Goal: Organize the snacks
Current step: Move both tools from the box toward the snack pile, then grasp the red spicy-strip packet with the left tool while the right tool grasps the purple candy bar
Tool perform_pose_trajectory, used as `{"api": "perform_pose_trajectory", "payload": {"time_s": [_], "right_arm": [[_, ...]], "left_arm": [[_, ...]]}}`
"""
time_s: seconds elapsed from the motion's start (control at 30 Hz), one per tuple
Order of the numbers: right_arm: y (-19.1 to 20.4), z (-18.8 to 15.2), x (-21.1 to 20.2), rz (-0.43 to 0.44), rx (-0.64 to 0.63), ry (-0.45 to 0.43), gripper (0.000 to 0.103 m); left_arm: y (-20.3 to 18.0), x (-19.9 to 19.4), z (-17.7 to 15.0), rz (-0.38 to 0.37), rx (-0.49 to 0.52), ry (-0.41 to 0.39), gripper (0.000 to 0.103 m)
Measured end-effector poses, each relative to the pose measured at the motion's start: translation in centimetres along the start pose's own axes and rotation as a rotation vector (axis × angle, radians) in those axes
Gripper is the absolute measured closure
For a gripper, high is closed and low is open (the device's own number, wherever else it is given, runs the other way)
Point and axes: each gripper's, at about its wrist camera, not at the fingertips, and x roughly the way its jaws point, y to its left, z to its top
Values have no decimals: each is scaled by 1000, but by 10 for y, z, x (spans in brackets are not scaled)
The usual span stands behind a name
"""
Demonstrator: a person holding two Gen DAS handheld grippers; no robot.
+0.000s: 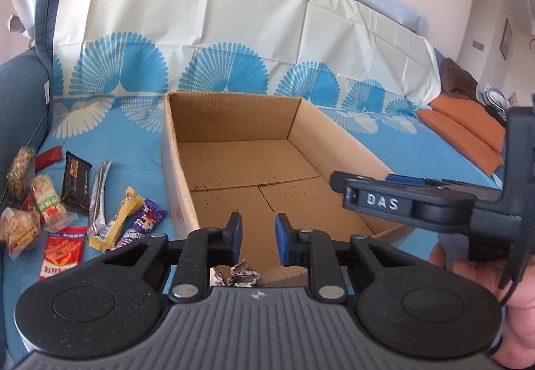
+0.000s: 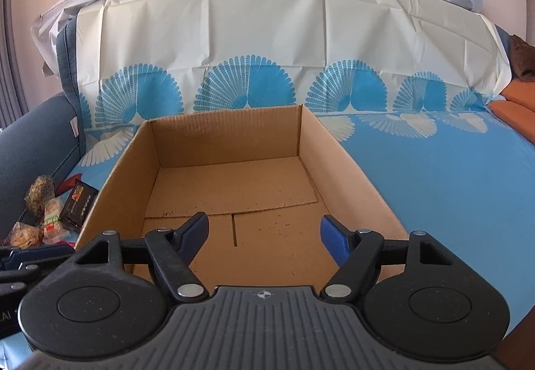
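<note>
Nearest, just short of the box's near wall, a crumpled foil wrapper lies under the left tongs. It sits back by their arms, not between the pads. The left tongs are drawn almost together, with a narrow gap and nothing in it, and their tips are over the near end of the box floor. The right tongs stand wide open and empty, also over the near end of the box and close to the right of the left pair.

The snacks lie in a loose heap on the blue cloth left of the box, near its front corner. A purple packet and a yellow bar are closest to the box wall. The box itself is empty, so sorting has likely hardly begun.

Several things could go wrong from here:
- **Overlap:** The packets overlap, so a closing pinch may catch two at once or drag a neighbour along.
- **Slick wrappers:** These may slip from the pads on the way over the wall.
- **Light box:** A knock from either pair may slide it on the smooth cloth.
- **Crowding:** With both pairs at the same end, they may strike each other.
- **Foil wrapper:** Half hidden beneath the left tongs, it may be overlooked.
</note>
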Motion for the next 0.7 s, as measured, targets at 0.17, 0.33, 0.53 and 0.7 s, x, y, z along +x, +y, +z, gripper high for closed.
{"api": "perform_pose_trajectory", "payload": {"time_s": [0.17,0.33,0.53,0.7], "right_arm": [[23,5,-6,52,35,-43,58],[56,9,-18,172,60,-91,74],[115,6,-21,360,26,-77,73],[169,-10,-2,414,-37,25,73]], "left_arm": [[34,-20,23,-8,125,-6,79],[118,-25,22,125,85,-3,78],[199,-26,-2,175,-233,17,78],[214,-7,-14,156,-271,108,78]]}}
